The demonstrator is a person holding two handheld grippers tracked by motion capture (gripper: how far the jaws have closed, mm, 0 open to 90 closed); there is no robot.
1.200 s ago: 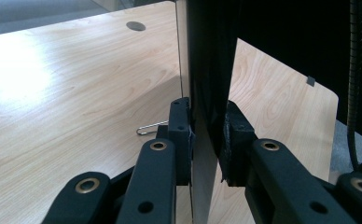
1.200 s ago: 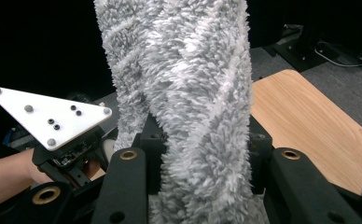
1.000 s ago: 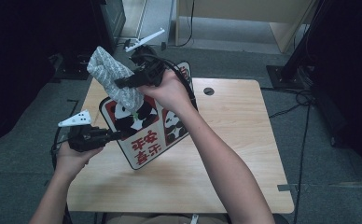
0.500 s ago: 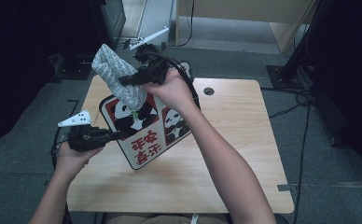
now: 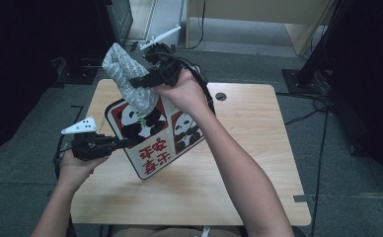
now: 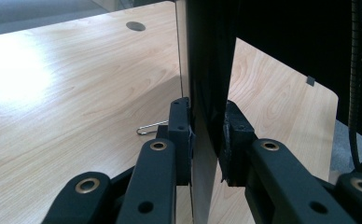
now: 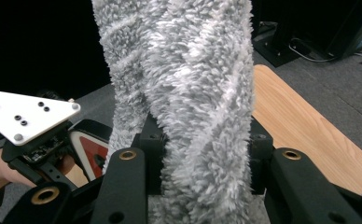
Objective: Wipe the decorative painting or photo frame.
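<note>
- The right gripper (image 5: 139, 81) is clamped on a grey fluffy towel (image 5: 125, 79), held above the table's (image 5: 258, 163) far left corner.
- The towel's long axis runs from upper left down to the right in the high view, its lower end over the bag (image 5: 152, 133).
- The left gripper (image 5: 123, 143) pinches the bag's left edge; the bag stands on edge, tilted.
- A paperclip (image 6: 151, 127) lies on the table just beside the left gripper.

A light wooden desk (image 5: 239, 163) with rounded corners stands on grey carpet floor (image 5: 357, 197). A round cable hole (image 5: 221, 96) sits near its far edge. The panda bag (image 5: 152, 133) rests with its lower edge on the desk, and a small metal clip (image 6: 151, 127) lies on the wood beside it
</note>
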